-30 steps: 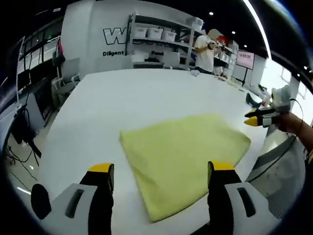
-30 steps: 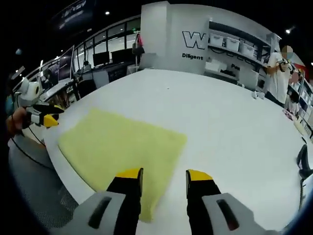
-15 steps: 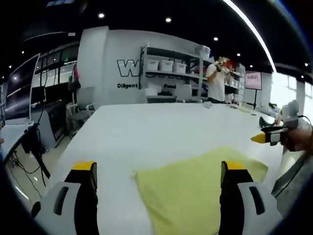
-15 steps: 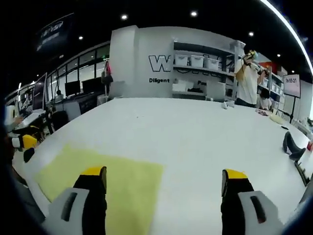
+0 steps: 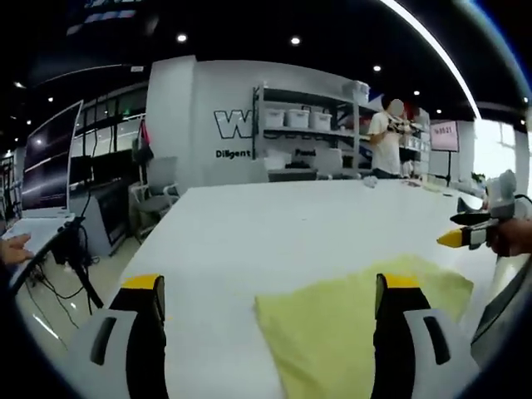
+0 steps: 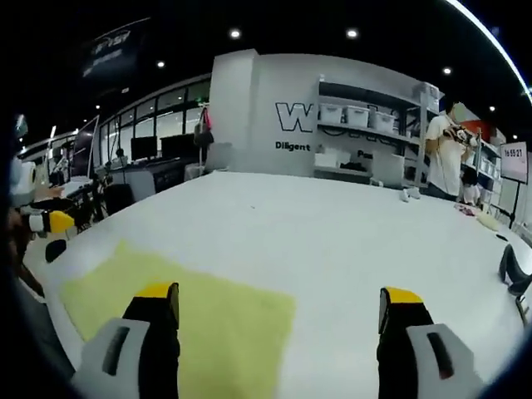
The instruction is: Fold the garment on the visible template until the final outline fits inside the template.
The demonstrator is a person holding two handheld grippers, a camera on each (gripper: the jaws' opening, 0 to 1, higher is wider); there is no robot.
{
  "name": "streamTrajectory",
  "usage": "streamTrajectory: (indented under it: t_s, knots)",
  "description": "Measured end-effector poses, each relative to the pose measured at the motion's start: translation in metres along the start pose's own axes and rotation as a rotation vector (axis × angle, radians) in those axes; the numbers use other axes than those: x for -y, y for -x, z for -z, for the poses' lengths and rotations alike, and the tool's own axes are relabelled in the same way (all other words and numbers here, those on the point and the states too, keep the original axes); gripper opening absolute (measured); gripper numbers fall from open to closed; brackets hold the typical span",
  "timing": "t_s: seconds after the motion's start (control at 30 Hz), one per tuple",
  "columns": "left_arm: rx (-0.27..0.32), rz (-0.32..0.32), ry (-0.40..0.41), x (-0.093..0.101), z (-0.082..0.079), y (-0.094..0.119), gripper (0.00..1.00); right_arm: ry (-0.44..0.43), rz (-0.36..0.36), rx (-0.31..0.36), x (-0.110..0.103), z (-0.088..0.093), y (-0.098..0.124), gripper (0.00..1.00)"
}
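Looking along the left gripper [image 5: 270,287], we see its jaws spread wide, nothing between them, above the white desk [image 5: 274,224]. The yellow garment [image 5: 357,324] lies flat on the desk near its edge. Right gripper [image 6: 278,299] is also wide open and empty, hovering over the garment's [image 6: 174,307] corner. A person [image 5: 386,137] stands by the shelves [image 5: 303,125] behind the desk.
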State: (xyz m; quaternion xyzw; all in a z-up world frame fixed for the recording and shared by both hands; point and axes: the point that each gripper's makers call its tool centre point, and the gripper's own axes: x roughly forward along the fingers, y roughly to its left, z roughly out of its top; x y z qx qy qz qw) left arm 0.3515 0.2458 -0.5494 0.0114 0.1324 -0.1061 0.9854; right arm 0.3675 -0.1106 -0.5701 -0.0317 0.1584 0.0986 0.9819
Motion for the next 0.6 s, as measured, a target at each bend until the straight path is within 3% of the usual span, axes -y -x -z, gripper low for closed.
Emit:
streamTrajectory:
  t_s: [0.13, 0.27, 0.6]
  knots:
    - [0.009, 0.005, -0.03, 0.002, 0.0, 0.001, 0.99, 0.056, 0.004, -0.037, -0.002, 0.011, 0.001, 0.99]
    - [0.002, 0.02, 0.015, 0.004, 0.002, 0.001, 0.99, 0.029, 0.005, -0.039, 0.004, 0.013, 0.0, 0.99]
    - [-0.004, 0.013, 0.018, 0.005, 0.003, 0.004, 0.99, -0.03, 0.033, -0.027, 0.011, 0.009, 0.003, 0.99]
